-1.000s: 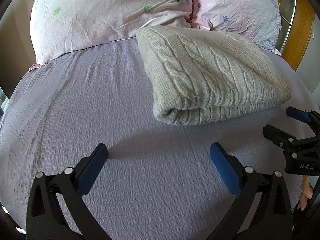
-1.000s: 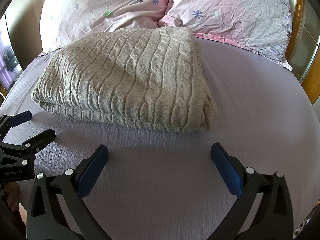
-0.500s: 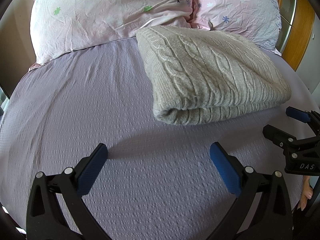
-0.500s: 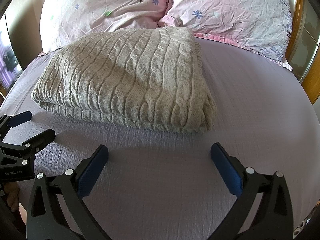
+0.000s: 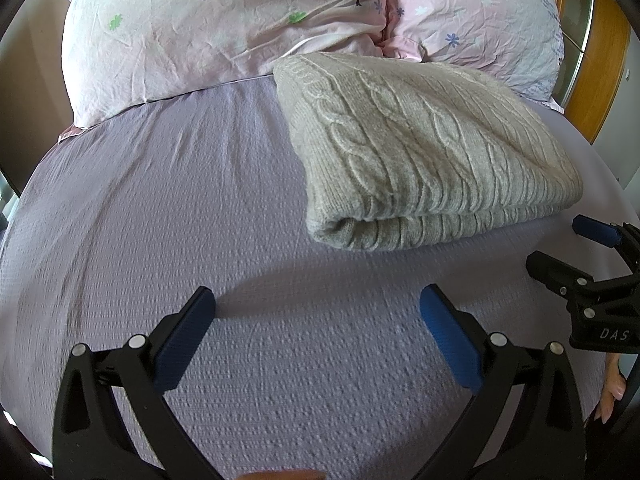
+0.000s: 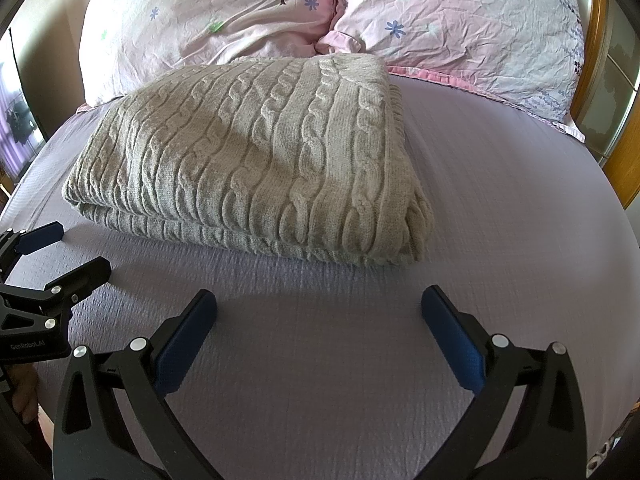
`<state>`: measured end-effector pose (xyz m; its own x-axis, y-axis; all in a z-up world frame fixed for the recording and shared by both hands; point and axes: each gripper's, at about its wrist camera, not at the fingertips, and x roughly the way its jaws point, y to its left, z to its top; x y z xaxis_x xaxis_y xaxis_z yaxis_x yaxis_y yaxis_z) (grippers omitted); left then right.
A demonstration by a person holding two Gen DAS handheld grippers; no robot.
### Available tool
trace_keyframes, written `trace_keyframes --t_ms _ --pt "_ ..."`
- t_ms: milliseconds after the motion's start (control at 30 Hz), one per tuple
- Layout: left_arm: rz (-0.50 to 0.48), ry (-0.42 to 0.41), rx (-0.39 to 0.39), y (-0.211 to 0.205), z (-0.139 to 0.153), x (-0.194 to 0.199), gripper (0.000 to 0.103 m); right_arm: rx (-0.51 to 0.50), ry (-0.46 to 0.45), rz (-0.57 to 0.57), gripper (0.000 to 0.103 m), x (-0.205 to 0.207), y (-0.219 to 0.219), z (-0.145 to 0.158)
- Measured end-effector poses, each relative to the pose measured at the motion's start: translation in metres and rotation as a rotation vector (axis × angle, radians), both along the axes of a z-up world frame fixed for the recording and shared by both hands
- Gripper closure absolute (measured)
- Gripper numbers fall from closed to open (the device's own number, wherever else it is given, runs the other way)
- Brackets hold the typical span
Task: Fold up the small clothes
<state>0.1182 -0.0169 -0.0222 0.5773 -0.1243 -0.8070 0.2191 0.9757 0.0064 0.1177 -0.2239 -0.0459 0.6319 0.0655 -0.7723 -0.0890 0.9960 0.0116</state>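
A grey cable-knit sweater [image 5: 420, 152] lies folded into a thick rectangle on the lilac bedsheet [image 5: 180, 208], its far edge against the pillows. It also shows in the right wrist view [image 6: 256, 156]. My left gripper [image 5: 316, 316] is open and empty, above the sheet, short of the sweater's near left corner. My right gripper [image 6: 318, 316] is open and empty, short of the sweater's near edge. Each gripper shows at the side of the other's view, the right one [image 5: 572, 248] and the left one [image 6: 60, 252], both with jaws apart.
Two pale pink flowered pillows [image 5: 224, 28] [image 6: 460, 28] lie at the head of the bed. A wooden headboard [image 5: 600, 52] stands at the right. The bed's left edge [image 6: 24, 184] drops off beside the sweater.
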Motion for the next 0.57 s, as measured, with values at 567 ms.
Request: trace_keyframes --t_ms 567 --pt "0.0 0.0 0.0 0.0004 0.0002 0.0005 0.002 0.0 0.0 -0.001 0.001 0.0005 0.0005 0.0001"
